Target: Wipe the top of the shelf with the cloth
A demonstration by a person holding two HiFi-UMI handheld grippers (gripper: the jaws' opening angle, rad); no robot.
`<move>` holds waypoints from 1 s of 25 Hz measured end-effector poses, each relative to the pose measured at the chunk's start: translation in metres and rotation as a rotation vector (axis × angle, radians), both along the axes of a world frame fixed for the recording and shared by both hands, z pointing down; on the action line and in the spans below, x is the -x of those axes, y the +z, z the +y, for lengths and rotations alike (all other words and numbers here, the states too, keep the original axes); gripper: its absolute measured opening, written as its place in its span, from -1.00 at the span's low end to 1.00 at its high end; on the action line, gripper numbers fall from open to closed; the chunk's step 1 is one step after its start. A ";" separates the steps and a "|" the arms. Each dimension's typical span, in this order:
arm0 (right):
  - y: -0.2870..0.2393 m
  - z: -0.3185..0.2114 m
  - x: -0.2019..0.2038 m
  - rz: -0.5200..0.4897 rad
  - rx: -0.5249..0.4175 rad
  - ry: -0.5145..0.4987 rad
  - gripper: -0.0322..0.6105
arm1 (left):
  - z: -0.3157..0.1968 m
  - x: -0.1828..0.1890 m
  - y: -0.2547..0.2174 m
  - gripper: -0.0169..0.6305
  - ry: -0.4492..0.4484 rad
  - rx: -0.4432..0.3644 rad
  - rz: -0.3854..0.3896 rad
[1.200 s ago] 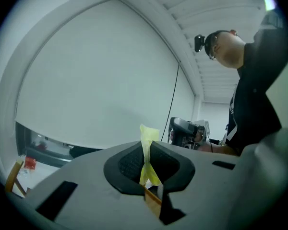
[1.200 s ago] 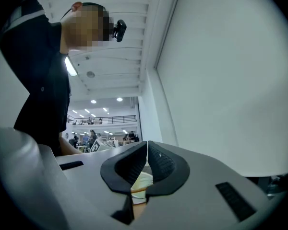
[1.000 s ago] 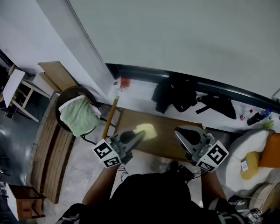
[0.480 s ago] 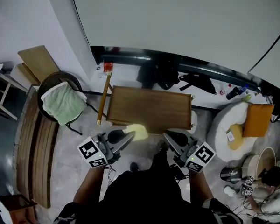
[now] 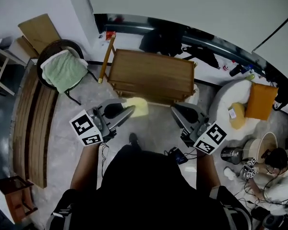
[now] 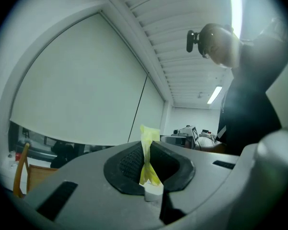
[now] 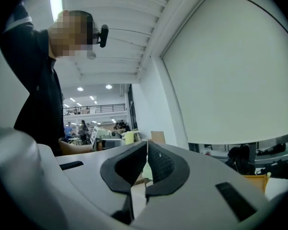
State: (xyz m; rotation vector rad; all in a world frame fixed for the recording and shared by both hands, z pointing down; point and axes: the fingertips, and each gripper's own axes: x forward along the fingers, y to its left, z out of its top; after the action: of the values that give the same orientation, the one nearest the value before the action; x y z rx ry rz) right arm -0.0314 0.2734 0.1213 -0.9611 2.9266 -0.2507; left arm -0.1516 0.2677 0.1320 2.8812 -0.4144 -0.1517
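The wooden shelf point(image 5: 151, 74) stands by the wall, its brown top bare in the head view. My left gripper point(image 5: 127, 111) is held in front of the shelf's near edge, shut on a yellow cloth point(image 5: 138, 105). In the left gripper view the yellow cloth point(image 6: 147, 152) is pinched upright between the black pads. My right gripper point(image 5: 178, 113) hangs to the right at about the same height, shut with nothing between its jaws. In the right gripper view the right gripper point(image 7: 146, 162) has its pads pressed together. Both grippers are off the shelf top, over the floor.
A round chair with a green towel point(image 5: 63, 69) stands left of the shelf, and a wooden stick point(image 5: 107, 56) leans at its left corner. Dark bags point(image 5: 165, 41) lie behind it. A white beanbag point(image 5: 233, 109) with an orange cushion point(image 5: 260, 99) sits right. A seated person point(image 5: 278, 176) is at lower right.
Both grippers have drawn back from over the shelf top to in front of its near edge. The left gripper still holds the cloth. The head view has shifted, showing more floor.
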 end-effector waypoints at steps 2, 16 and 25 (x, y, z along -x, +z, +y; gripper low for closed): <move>-0.006 0.022 -0.005 -0.022 -0.008 -0.025 -0.82 | 0.023 -0.008 0.002 -0.86 0.017 0.042 0.001; 0.041 0.179 -0.016 -0.055 0.070 -0.104 -0.82 | 0.177 -0.043 0.025 -0.86 0.116 0.142 -0.022; 0.017 0.216 0.042 -0.054 0.004 -0.028 -0.82 | 0.213 -0.002 -0.001 -0.86 0.243 0.028 0.000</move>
State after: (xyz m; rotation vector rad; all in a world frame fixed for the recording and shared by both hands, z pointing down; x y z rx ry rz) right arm -0.0734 0.4894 0.1388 -0.9004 2.8931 -0.2800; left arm -0.1498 0.4809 0.1310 2.8736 -0.0643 -0.1032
